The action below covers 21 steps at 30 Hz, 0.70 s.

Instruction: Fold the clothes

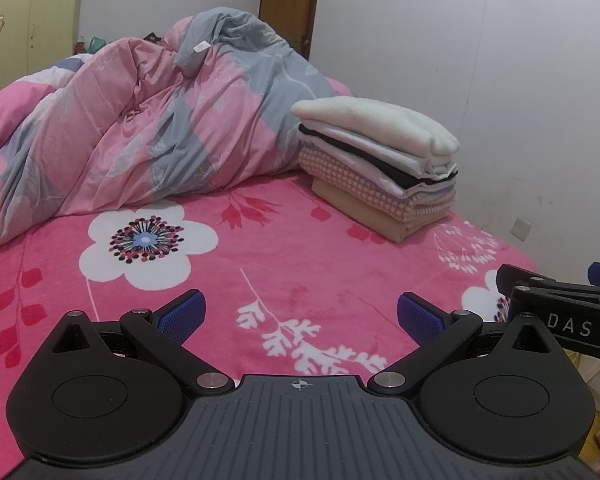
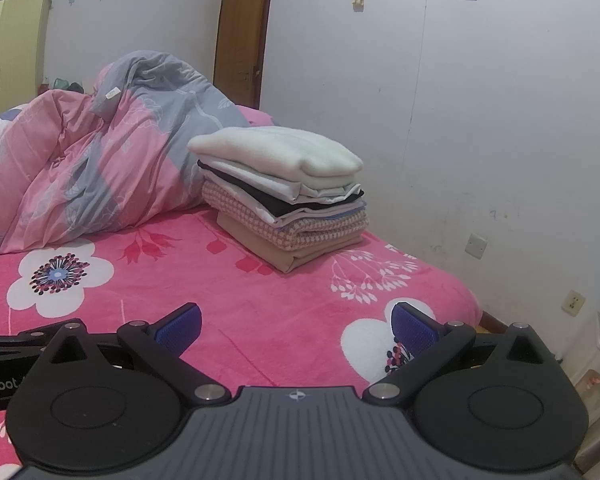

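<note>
We hold two tongs over the pink flowered bed (image 1: 300,256). The left tongs (image 1: 300,316) stand spread wide with nothing between their blue pads, and the right tongs (image 2: 296,326) are just as wide and just as bare. One stack of folded clothes (image 2: 280,196) sits near the wall side of the bed, beside one crumpled pink-and-grey quilt (image 1: 132,120). In that stack we count roughly six layers: white on top, a black one between pale ones, checked pink, tan at the bottom.
</note>
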Each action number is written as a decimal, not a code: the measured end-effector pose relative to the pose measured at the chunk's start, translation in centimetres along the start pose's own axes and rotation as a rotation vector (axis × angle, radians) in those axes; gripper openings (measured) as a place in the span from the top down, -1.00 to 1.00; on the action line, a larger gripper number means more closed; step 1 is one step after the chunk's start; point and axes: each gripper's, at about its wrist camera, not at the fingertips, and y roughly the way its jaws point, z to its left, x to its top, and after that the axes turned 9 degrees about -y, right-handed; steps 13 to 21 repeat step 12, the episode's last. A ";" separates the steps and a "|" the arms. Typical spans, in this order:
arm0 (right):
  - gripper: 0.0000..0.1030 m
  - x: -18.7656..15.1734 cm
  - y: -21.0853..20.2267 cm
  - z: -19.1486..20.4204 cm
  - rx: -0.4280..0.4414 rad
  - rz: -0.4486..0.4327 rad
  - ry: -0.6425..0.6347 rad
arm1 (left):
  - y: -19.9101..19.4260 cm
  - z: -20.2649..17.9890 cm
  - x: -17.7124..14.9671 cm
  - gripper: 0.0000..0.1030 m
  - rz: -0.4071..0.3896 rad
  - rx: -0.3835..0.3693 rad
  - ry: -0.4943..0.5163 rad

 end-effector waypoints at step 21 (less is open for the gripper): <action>-1.00 0.0 0.1 0.0 0.002 0.003 0.004 | 0.0 0.0 -0.1 -1.00 -0.004 0.000 0.006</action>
